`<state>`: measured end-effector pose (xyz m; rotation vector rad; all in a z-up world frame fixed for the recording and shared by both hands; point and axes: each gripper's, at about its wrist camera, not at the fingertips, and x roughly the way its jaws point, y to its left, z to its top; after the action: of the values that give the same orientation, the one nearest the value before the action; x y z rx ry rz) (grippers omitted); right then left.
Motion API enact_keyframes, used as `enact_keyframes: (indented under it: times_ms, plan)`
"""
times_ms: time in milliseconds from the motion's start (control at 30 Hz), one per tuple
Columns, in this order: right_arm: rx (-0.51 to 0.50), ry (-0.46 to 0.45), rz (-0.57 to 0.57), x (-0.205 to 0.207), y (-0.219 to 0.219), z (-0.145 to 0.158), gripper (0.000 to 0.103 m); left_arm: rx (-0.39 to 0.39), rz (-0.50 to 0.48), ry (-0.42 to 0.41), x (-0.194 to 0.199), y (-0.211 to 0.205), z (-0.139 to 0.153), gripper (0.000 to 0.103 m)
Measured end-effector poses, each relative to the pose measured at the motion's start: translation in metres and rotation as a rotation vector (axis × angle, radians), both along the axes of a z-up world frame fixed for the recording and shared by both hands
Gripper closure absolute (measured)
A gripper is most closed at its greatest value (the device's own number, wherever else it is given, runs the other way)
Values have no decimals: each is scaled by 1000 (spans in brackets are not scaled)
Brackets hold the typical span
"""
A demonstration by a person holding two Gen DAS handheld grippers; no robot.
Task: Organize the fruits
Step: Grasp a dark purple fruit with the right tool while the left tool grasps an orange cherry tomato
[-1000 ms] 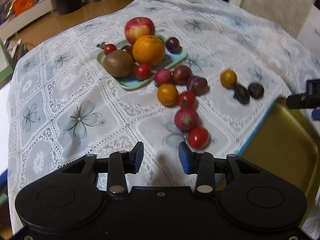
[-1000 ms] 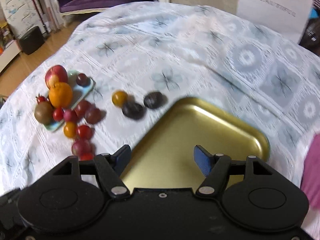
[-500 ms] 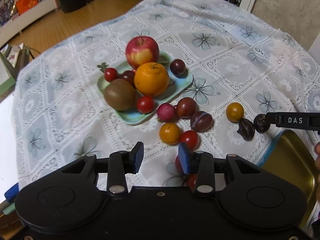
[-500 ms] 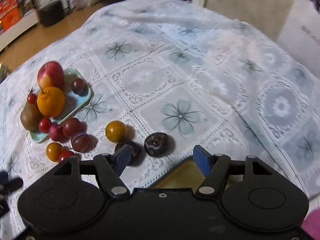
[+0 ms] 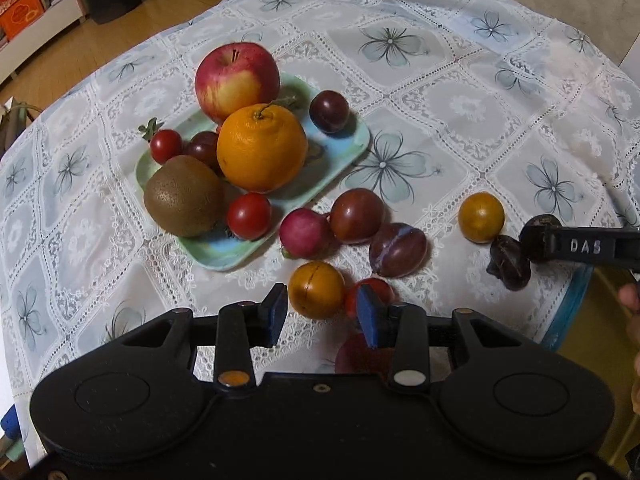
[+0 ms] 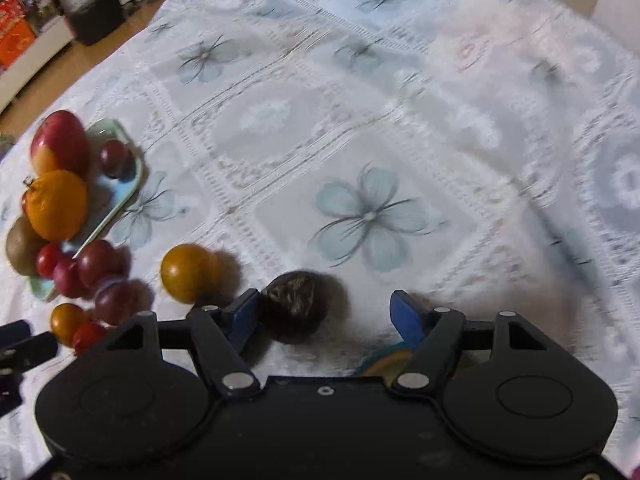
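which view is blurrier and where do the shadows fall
Right wrist view: motion-smeared, the tablecloth lace streaks and fruit edges are soft; the dark wrinkled fruit between the open right tongs casts its shadow rightward. Left wrist view: sharp, with fisheye bending at the edges; the orange shows mild glare, and the left tongs are open.

Lacy white cloth tablecloth (image 5: 460, 92); fuzzy matt kiwi (image 5: 182, 197); glossy smooth tomato (image 5: 249, 216)

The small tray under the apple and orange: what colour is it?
Pale mint green, shading to light blue; the tray shows best in the left wrist view.
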<state>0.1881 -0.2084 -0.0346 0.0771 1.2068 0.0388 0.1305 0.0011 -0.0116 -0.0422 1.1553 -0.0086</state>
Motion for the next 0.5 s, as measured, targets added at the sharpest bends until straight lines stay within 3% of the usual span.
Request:
enact_keyframes:
  times_ms: [233, 500]
  plan:
    - [-69, -82, 40, -12, 13, 2, 29, 18, 6, 3, 1, 1, -5, 55]
    - [-112, -118, 70, -15, 20, 2, 37, -36, 65, 7, 12, 10, -12, 55]
